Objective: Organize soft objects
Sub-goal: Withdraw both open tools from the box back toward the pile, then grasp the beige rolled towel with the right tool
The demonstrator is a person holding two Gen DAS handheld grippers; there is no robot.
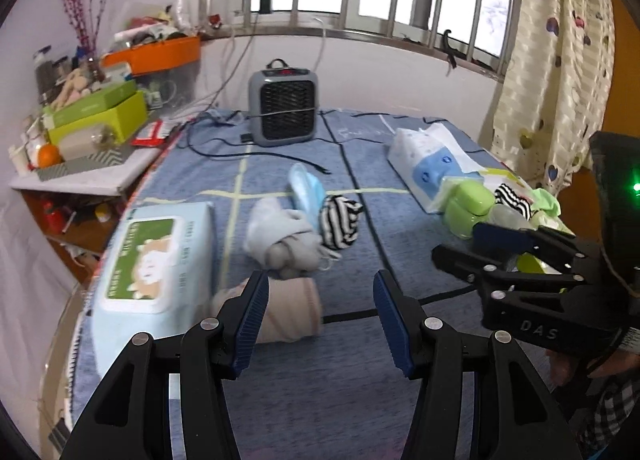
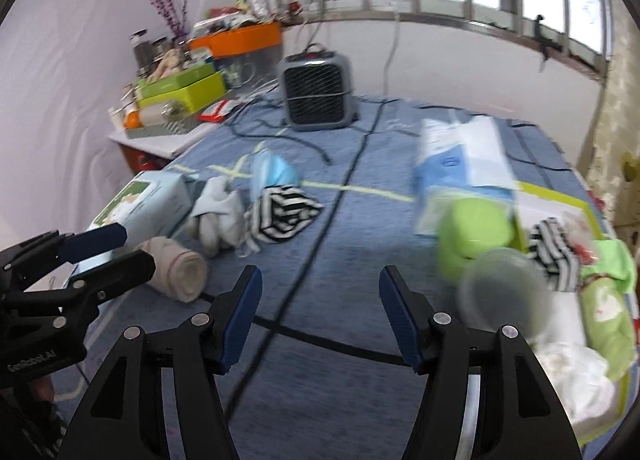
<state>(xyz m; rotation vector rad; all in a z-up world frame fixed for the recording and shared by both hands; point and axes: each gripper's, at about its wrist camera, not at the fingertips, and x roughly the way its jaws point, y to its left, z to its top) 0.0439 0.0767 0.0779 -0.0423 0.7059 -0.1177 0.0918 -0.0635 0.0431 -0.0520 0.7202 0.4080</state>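
Several soft things lie on the blue bedspread [image 1: 360, 380]: a beige rolled cloth [image 1: 288, 312] [image 2: 180, 272], a grey sock bundle [image 1: 280, 240] [image 2: 218, 215], a black-and-white striped sock [image 1: 340, 219] [image 2: 284, 211] and a blue face mask [image 1: 306, 187] [image 2: 274, 171]. My left gripper [image 1: 320, 280] is open just short of the beige roll, nothing between its pads. Over bare bedspread hangs my right gripper [image 2: 320, 272], open and empty. To its right a lime-rimmed tray [image 2: 560, 195] holds a second striped sock [image 2: 556, 260] and a green cloth [image 2: 608, 324].
A wet-wipes pack [image 1: 152, 260] lies at the left edge and a tissue pack [image 1: 428, 163] at the right. A green case [image 2: 472, 236] and a clear round lid [image 2: 500, 292] sit by the tray. A grey heater [image 1: 284, 103] with cables stands at the back. A cluttered side table [image 1: 80, 175] is on the left.
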